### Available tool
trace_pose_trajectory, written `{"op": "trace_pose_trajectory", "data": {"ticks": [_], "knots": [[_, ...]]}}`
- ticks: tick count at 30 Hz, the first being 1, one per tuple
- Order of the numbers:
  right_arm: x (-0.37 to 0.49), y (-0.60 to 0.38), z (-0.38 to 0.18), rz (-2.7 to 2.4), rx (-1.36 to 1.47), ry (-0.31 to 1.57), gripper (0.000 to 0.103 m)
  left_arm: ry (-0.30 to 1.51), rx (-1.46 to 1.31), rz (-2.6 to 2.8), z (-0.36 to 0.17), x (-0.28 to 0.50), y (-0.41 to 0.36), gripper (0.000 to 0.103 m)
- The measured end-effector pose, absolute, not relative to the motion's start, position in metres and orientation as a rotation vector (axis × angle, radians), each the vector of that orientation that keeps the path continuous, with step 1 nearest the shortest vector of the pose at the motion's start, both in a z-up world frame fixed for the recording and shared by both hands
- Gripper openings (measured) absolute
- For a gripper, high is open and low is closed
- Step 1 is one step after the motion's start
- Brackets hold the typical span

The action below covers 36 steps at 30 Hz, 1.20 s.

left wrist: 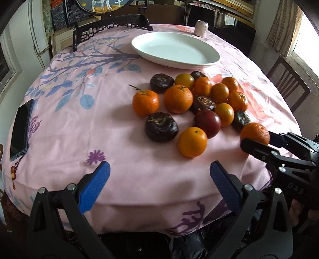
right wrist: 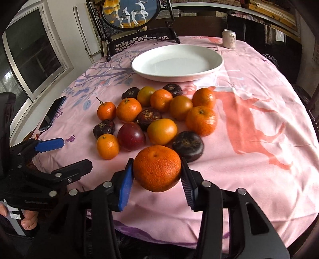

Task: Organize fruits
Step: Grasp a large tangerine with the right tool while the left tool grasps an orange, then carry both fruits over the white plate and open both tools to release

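The right gripper (right wrist: pixel 157 175) clamps its blue pads on a round, dimpled orange tangerine (right wrist: pixel 157 168), while the left gripper (left wrist: pixel 159 175) gapes wide, holding nothing.

A home dining room: a round table under a pink tablecloth (right wrist: pixel 249 139) printed with branches and deer, a white plate (right wrist: pixel 177 61), loose fruit (right wrist: pixel 159 111), a drink can (right wrist: pixel 229 38) at the far edge and a phone (left wrist: pixel 21 129) at left. Carved dark wooden chairs (left wrist: pixel 289 87) ring the table; a framed round deer picture (right wrist: pixel 129 14) stands beyond, windows (right wrist: pixel 33 53) at the sides.
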State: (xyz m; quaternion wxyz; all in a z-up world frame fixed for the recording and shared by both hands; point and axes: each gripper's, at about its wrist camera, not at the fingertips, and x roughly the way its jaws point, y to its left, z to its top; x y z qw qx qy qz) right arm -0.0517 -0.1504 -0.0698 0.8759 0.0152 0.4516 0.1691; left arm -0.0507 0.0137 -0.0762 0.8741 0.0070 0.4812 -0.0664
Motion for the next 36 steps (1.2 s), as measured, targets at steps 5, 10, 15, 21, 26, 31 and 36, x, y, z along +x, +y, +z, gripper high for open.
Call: {"op": "trace_pose_trajectory", "data": {"ticks": [5,10,15,21,26,31,36], "knots": [[-0.059,-0.186,-0.074,0.267,0.078,0.945,0.046,1.012,0.004,-0.159,-0.086,-0.041,-0.008,0.096],[-0.062,-0.203,-0.08,0.288,0.142,0.951,0.046,1.026,0.01,-0.113,-0.094,-0.029,-0.015,0.072],[-0.063,-0.208,-0.082,0.291,0.157,0.958,0.046,1.017,-0.021,-0.112,-0.093,-0.02,-0.014,0.037],[-0.066,-0.205,-0.077,0.294,0.154,0.94,0.046,0.996,-0.008,-0.136,-0.085,-0.028,-0.017,0.034],[-0.06,-0.2,-0.074,0.299,0.151,0.942,0.046,0.955,-0.012,-0.153,-0.066,-0.035,-0.013,0.034],[-0.023,-0.187,-0.052,0.322,0.113,0.908,0.046,0.897,-0.011,-0.122,-0.027,0.002,-0.004,0.034],[0.075,-0.159,-0.023,0.416,0.085,0.901,0.046,0.944,-0.077,-0.143,0.001,0.119,0.005,0.035]]}}
